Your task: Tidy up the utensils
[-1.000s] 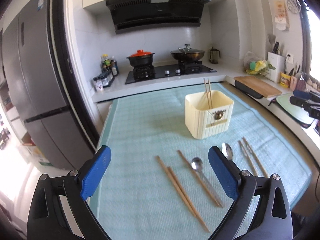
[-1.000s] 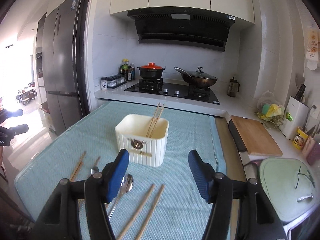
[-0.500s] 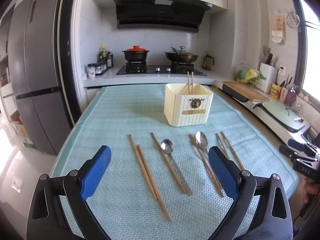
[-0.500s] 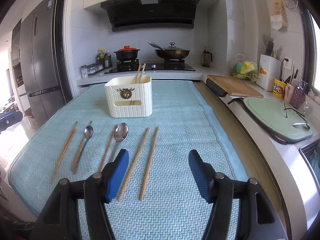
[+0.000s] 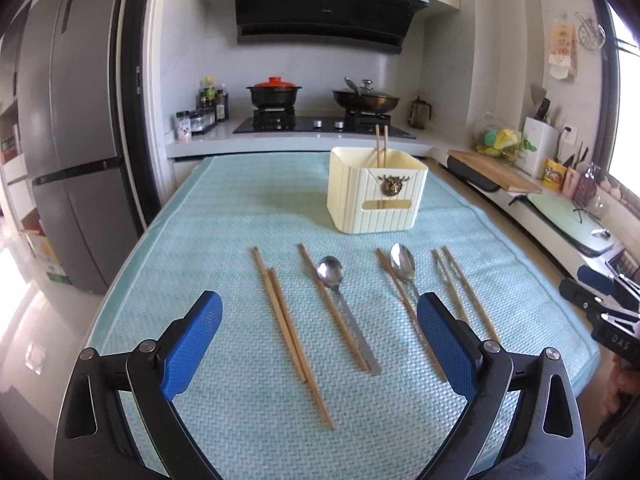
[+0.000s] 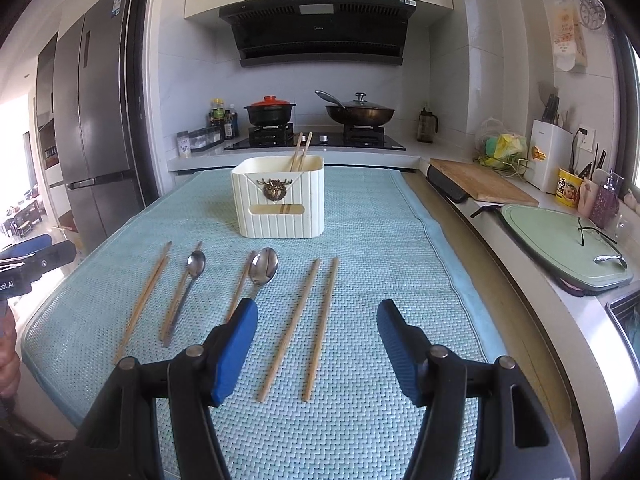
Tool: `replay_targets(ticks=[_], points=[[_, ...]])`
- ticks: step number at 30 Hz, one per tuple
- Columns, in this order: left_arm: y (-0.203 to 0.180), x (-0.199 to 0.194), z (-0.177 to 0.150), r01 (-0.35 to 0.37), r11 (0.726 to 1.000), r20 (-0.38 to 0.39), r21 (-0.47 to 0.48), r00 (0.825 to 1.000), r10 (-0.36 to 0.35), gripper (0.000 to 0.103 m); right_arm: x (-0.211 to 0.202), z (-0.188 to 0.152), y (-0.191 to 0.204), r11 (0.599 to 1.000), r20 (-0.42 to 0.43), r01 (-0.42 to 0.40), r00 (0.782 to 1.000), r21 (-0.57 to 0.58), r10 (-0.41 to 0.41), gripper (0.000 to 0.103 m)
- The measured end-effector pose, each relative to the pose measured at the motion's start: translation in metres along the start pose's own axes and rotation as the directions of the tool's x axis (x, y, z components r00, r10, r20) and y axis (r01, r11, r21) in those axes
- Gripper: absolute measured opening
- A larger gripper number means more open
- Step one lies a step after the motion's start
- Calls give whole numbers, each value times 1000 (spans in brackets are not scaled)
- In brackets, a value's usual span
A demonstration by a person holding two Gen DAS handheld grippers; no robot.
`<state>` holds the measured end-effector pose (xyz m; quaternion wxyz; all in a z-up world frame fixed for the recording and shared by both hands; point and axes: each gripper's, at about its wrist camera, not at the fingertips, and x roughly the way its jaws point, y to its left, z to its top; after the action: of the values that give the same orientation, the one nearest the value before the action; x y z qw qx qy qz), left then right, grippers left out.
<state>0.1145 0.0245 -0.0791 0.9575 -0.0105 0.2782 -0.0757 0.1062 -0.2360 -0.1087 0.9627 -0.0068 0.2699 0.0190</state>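
Left tool [image 5: 318, 330] hangs above the near edge of the desk, blue pads wide apart, nothing between them. Right tool [image 6: 316, 338] likewise: pads spread, nothing gripped, over the right-hand part of the mat [image 6: 360, 216]. Cream ribbed holder [image 5: 377, 192] stands upright at the far middle of the mat, open top, a small brass stag badge and a slot on its near face. Inside it: one pair of chopsticks [image 5: 381, 146], standing nearly upright and leaning on the far wall, tips above the rim. Rest of its interior is not visible from either view. Loose utensils lie in a row on the mat, near side of the holder and apart from it, all pointing roughly toward it. From the left: a touching chopstick pair [image 5: 288, 332]; a single chopstick [image 5: 332, 308] just beside a small spoon [image 5: 340, 300], bowl end toward the holder; another chopstick [image 6: 240, 286] beside a larger spoon [image 6: 264, 266]; then a pair at far right [image 6: 308, 324], its two sticks slightly apart. The right tool's pads straddle the near ends of that last pair, above it. On the counter to the right sits a green board [image 6: 560, 248].
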Motion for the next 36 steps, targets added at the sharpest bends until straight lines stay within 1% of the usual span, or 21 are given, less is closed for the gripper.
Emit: replay_targets(ticks=[8, 17, 24, 31, 36], points=[[2, 4, -4, 0, 1000, -26, -14, 1000, -1, 98, 3, -3, 6, 1000, -20, -12, 1000, -12, 12, 63], [8, 6, -9, -13, 999, -49, -37, 999, 11, 98, 3, -4, 14, 999, -20, -23, 1000, -34, 22, 63], [11, 8, -10, -22, 999, -58, -43, 998, 19, 98, 5, -4, 16, 999, -30, -29, 999, -32, 28, 63], [15, 11, -14, -33, 998, -83, -57, 996, 28, 98, 8, -5, 19, 999, -40, -35, 999, -32, 34, 63], [19, 10, -15, -41, 997, -81, -71, 996, 35, 98, 9, -6, 18, 999, -45, -35, 998, -20, 34, 63]])
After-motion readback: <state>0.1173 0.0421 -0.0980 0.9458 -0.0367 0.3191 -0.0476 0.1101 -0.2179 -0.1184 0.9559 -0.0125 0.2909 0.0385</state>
